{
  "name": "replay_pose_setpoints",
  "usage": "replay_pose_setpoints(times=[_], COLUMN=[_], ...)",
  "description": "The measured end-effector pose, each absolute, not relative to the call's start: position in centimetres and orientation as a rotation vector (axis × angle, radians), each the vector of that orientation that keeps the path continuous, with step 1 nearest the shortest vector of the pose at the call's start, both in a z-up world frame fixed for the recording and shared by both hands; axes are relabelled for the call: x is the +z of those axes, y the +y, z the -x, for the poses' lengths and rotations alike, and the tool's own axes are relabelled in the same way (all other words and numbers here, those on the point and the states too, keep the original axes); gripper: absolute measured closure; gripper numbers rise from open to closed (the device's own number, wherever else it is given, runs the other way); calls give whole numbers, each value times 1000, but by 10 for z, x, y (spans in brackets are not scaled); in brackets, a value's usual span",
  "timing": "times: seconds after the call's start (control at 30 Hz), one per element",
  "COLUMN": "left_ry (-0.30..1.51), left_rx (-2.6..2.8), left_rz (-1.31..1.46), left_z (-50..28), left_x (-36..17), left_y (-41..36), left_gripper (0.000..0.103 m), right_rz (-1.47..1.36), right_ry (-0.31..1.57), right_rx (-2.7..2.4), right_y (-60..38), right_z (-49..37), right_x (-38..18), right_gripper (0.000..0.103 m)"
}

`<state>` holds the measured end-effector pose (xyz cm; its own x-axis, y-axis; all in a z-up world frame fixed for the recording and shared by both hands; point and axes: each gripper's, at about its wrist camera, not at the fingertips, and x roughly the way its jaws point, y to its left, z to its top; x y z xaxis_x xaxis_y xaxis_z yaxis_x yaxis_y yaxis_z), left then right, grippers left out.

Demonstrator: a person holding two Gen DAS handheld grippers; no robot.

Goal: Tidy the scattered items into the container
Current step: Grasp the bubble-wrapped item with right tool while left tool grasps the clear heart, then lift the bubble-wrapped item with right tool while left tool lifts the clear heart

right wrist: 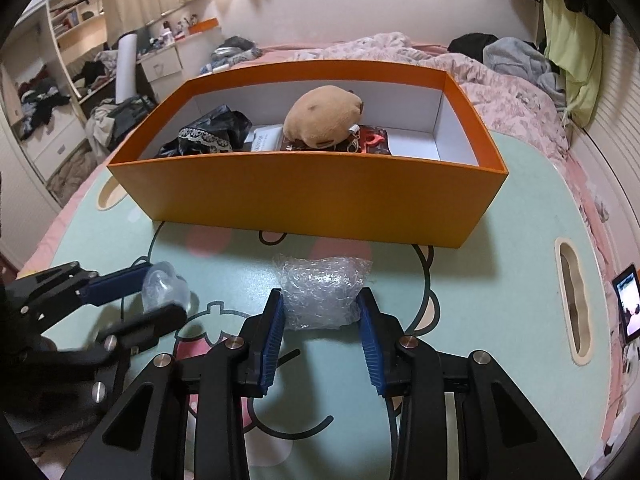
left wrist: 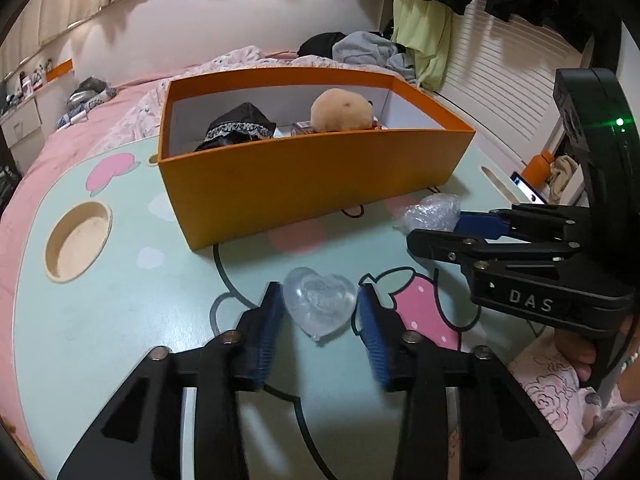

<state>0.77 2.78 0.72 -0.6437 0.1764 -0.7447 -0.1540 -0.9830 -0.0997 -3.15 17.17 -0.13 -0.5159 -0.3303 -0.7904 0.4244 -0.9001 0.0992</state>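
Where the left wrist view looks down, the left tongs (left wrist: 319,312) clamp a clear heart (left wrist: 319,303) on the table (left wrist: 120,300), near the orange box (left wrist: 304,184). Right wrist view: right tongs (right wrist: 322,312) clamp a bubble-wrap wad (right wrist: 322,290) on the table, near the box.

both grippers angle downward, left gripper (left wrist: 320,312) and right gripper (right wrist: 322,312) fingers narrowed.

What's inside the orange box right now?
Inside the orange box: a tan plush toy lying on a dark red packet, a black lace-trimmed fabric bundle, and a white card. The near wall hides the floor closest to the camera.
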Motion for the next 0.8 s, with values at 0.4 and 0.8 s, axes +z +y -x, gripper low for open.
replay_pose_setpoints(times=[0.4, 0.8], left_ry=[-76, -75], left_rx=[2777, 2809], left_rz=[1043, 1041], left_z=[-33, -37], left_x=[37, 35], left_y=[22, 23], left_gripper=[64, 64], right_rz=[-1202, -1162], right_ry=[104, 169], right_rx=[-2402, -2409], right_y=[174, 160], right_z=[23, 5], right_x=[8, 14], right_gripper=[68, 68])
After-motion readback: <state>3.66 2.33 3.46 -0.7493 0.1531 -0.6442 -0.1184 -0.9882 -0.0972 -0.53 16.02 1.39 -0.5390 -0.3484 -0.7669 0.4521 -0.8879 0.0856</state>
